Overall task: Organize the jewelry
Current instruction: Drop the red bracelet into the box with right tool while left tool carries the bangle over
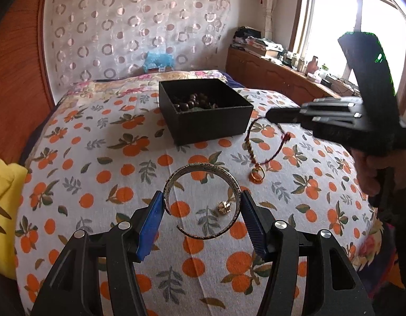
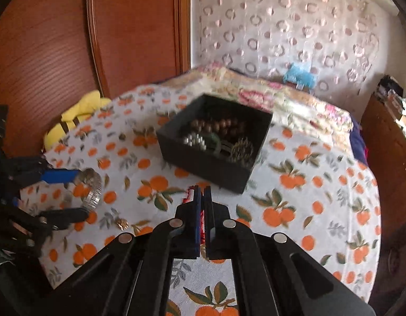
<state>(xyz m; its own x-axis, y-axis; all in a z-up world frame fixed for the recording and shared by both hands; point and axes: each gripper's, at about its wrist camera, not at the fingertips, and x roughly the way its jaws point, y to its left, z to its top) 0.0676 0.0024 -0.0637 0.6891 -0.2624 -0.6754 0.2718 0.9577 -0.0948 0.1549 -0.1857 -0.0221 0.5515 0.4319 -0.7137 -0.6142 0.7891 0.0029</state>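
- Silver open cuff bangle (image 1: pixel 203 200) sits between the blue pads of the left gripper (image 1: pixel 201 205), held by its outer edges; jaws spread about the bangle's width and pressing on both sides. It looks lifted off the bedspread (image 1: pixel 110 158), likely so it can go to the box.
- Bangle: engraved lettering along the band, gap at lower left.
- Right gripper (image 2: pixel 202 202): jaws nearly closed, pinching a red-and-dark braided cord bracelet (image 1: pixel 258 142). Cord hangs below the tips with a gold ring charm (image 1: pixel 256 175) at the bottom, so it dangles free of the cloth.
- Right gripper is just beside the black box (image 1: pixel 205 110), probably lining up to drop the cord in.
- Box is open-topped, near the middle of the bed; already holds brown wooden beads (image 2: pixel 218 126), silver beads and a dark metallic piece.
- Small gold flower-shaped piece (image 1: pixel 223 207) lies on the bedspread, seen through the bangle's loop; not yet collected.
- Judgement: task partly done, two items in transit.
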